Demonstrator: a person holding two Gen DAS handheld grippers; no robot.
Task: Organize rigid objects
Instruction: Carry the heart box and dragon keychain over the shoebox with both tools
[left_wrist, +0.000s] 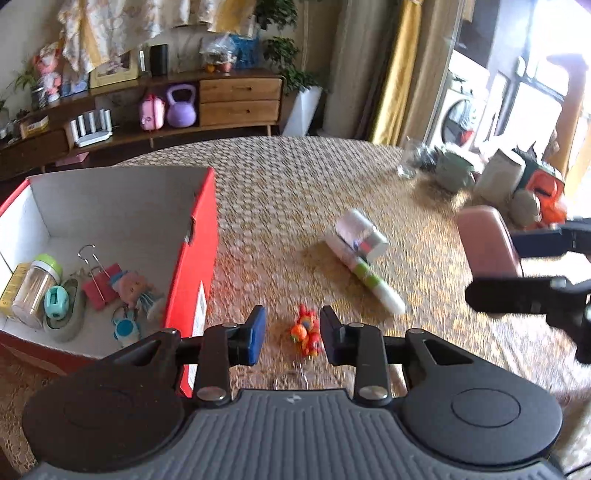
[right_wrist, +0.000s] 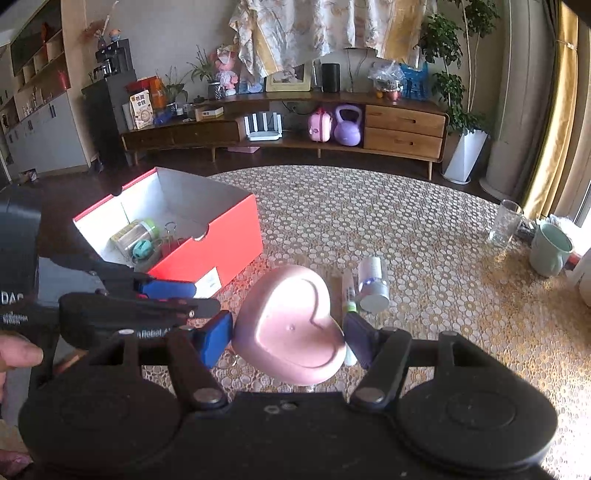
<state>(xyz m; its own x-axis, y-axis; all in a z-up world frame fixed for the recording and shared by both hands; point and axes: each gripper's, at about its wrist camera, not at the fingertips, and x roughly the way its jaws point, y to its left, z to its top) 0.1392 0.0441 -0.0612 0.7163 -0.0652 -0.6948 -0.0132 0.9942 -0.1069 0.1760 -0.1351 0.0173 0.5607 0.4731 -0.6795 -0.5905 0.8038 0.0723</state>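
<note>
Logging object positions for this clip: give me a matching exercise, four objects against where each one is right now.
Things:
1. pink heart-shaped box
2. orange toy
3. clear jar with green lid
4. glass tumbler

Places:
A. inside the red box
B. on the tablecloth between the left gripper's fingers, not gripped
C. clamped in the right gripper
D. standing by the table's far right edge

Pairs: 1-C, 2-B, 3-A, 4-D

"DAC" and "Rebot" stand on the left tool (right_wrist: 168, 295).
</note>
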